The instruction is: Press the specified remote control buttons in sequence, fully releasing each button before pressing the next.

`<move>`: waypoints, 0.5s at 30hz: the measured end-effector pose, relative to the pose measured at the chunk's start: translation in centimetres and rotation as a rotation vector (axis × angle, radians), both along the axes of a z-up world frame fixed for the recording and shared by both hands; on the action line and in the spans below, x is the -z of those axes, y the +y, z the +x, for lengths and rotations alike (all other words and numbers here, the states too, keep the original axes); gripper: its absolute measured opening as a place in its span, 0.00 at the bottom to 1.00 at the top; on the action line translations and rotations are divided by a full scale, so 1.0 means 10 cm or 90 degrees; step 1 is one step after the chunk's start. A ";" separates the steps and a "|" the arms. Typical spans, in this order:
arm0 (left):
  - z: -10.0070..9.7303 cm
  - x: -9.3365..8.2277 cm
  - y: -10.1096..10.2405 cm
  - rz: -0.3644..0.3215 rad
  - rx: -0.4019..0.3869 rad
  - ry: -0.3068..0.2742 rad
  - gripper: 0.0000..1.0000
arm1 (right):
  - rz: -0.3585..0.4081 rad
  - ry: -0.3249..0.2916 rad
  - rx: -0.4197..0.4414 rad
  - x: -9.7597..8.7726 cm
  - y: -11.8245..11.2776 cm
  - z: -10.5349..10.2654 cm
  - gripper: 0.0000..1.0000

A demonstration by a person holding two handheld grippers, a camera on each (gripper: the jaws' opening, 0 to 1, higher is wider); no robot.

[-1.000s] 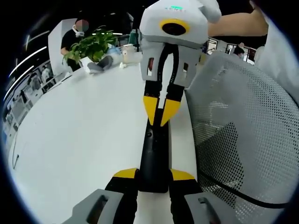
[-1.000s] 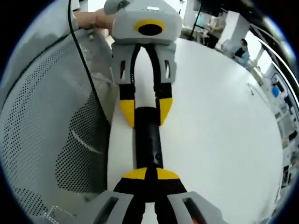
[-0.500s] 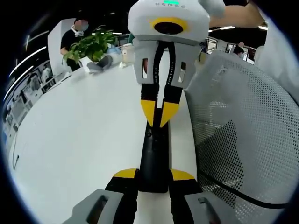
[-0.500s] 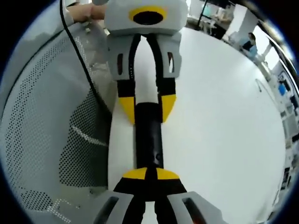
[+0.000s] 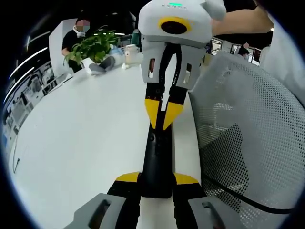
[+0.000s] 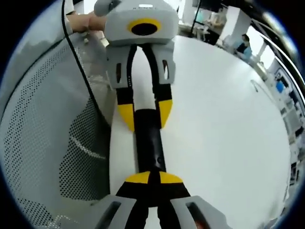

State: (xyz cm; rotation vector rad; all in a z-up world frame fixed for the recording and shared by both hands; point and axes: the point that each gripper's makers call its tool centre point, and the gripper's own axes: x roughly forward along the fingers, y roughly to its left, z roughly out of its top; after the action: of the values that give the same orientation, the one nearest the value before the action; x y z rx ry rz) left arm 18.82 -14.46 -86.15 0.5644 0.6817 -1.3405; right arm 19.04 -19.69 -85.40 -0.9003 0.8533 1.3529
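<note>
A long black remote (image 5: 157, 162) lies along the white table's (image 5: 86, 143) edge. In the left gripper view my left gripper (image 5: 157, 178) is shut on the remote's near end, one yellow tip on each side. From the far side, my right gripper (image 5: 163, 114) comes down with its yellow tips shut together, touching the remote's top face. In the right gripper view the same remote (image 6: 150, 143) runs ahead of my right gripper (image 6: 150, 178), whose shut tips rest on it. The left gripper (image 6: 145, 115) clamps the far end.
A grey mesh chair back (image 5: 248, 143) stands close beside the remote, with a black cable (image 5: 238, 193) across it. A potted plant (image 5: 93, 47) and a seated person (image 5: 78, 36) are at the table's far end. A hand (image 6: 88, 21) holds the left gripper.
The right gripper dipped closer to the remote half a second ago and has lifted back slightly. The left gripper's hold on the remote is unchanged.
</note>
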 end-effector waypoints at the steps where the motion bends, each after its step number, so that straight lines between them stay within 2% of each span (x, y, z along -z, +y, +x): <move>1: 0.00 0.00 0.00 0.000 0.000 0.000 0.24 | 0.002 -0.003 0.002 0.00 0.00 0.01 0.00; 3: 0.00 0.00 0.00 0.000 0.000 0.000 0.24 | -0.003 -0.017 -0.006 0.00 0.01 0.01 0.00; 6: 0.00 0.00 0.00 -0.001 0.000 0.000 0.24 | -0.003 -0.012 0.009 0.00 0.01 0.02 0.00; 15: 0.00 0.00 0.00 -0.001 0.001 0.000 0.24 | 0.005 -0.015 0.000 -0.01 0.04 -0.01 0.00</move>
State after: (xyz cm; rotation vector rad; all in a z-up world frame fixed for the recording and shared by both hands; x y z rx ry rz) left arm 18.83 -14.44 -86.15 0.5648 0.6804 -1.3424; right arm 18.97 -19.31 -85.27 -0.9079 0.8288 1.3416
